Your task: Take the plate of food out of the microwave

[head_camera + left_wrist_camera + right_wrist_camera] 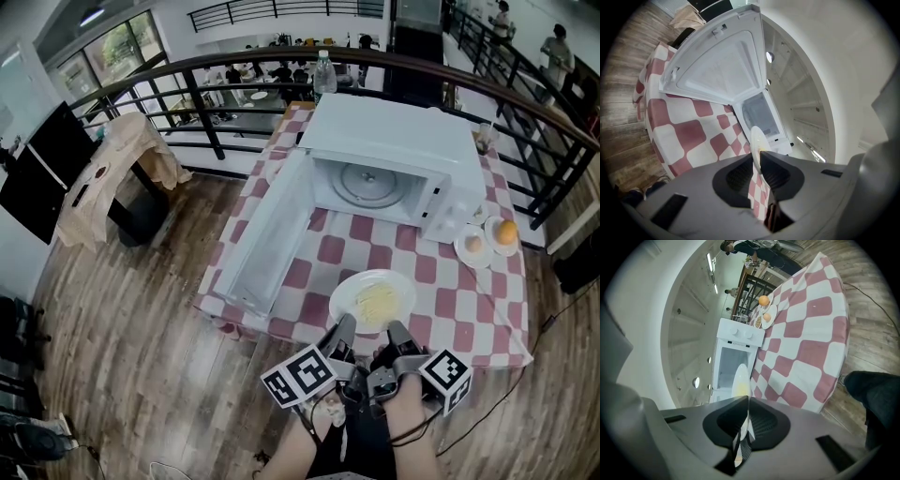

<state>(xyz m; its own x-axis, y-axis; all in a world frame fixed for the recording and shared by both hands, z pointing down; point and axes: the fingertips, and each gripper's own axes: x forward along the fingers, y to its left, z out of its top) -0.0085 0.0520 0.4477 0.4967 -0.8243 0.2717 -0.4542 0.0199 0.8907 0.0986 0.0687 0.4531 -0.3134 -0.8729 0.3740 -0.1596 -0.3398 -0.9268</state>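
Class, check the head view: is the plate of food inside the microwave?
No, the plate of food is out in front of the open microwave, over the checkered tablecloth.

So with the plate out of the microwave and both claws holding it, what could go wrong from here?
1. The left claw and the right claw pinch the plate only at its near rim. The far side could dip and the food might slide off.
2. The microwave door stands wide open just to the left. A swing that way might bump it.
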